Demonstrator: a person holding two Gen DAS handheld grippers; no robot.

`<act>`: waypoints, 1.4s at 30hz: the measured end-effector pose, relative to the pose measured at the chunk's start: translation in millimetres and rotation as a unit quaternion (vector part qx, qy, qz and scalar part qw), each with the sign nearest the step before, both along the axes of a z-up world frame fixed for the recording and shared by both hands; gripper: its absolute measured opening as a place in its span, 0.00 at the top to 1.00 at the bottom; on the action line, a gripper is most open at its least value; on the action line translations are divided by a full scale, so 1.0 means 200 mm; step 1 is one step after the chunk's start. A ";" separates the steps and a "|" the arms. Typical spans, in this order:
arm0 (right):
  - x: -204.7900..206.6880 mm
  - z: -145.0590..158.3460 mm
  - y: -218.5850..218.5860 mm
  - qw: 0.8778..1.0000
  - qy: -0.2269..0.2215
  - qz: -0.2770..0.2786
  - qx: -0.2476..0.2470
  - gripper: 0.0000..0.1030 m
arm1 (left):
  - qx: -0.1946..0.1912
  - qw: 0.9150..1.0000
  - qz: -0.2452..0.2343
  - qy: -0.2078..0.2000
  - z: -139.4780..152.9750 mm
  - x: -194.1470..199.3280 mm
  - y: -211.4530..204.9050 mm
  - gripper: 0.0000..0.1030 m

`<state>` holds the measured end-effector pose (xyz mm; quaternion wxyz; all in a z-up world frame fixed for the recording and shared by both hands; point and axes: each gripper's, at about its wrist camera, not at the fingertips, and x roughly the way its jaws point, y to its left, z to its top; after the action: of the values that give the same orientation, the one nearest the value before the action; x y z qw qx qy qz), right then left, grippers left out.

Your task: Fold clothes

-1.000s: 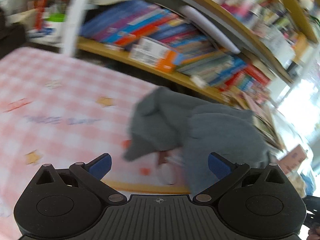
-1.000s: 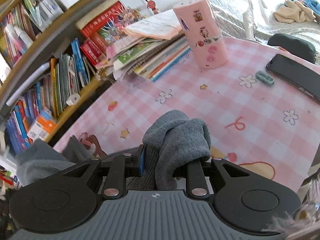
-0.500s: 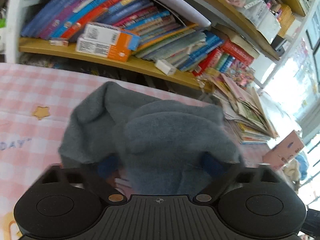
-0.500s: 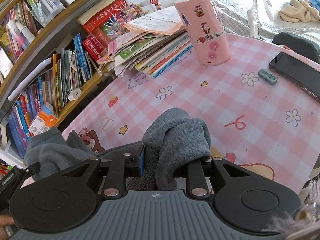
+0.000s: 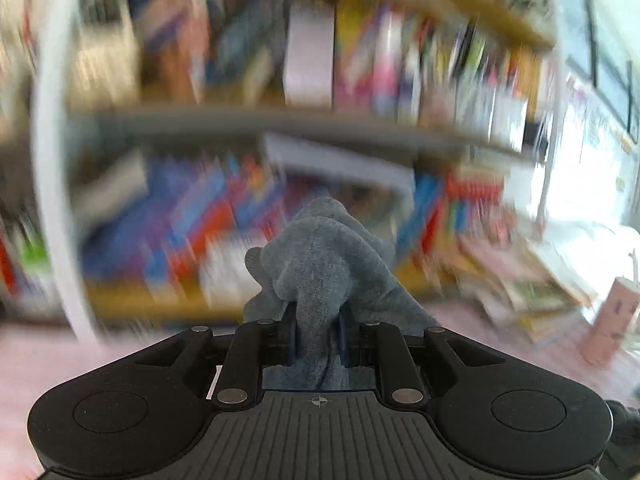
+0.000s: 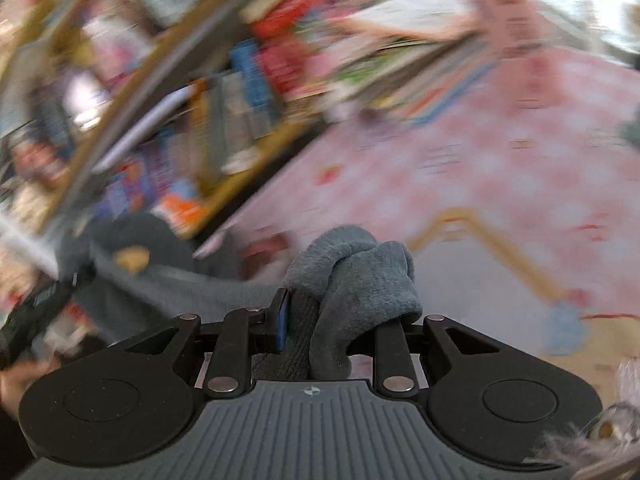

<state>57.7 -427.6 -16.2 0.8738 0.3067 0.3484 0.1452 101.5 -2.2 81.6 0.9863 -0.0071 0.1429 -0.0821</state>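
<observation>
Grey fleece garment (image 5: 324, 248) is clamped in both the left gripper (image 5: 318, 338) and right gripper (image 6: 320, 320) fingers.

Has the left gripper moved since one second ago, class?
Yes. The left gripper, now shut on the grey garment, has tilted upward: the bookshelf fills its view where the pink checked tablecloth did before.
</observation>
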 end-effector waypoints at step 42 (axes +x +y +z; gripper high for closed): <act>0.03 -0.16 -0.11 0.975 0.088 -0.139 -0.147 0.64 | -0.100 0.952 0.114 0.265 -0.52 -0.28 0.43 0.26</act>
<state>63.3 -449.8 -48.1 0.8870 0.2319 0.3951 -0.0579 44.6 83.0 -21.4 0.9101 -0.1431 0.3883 0.0216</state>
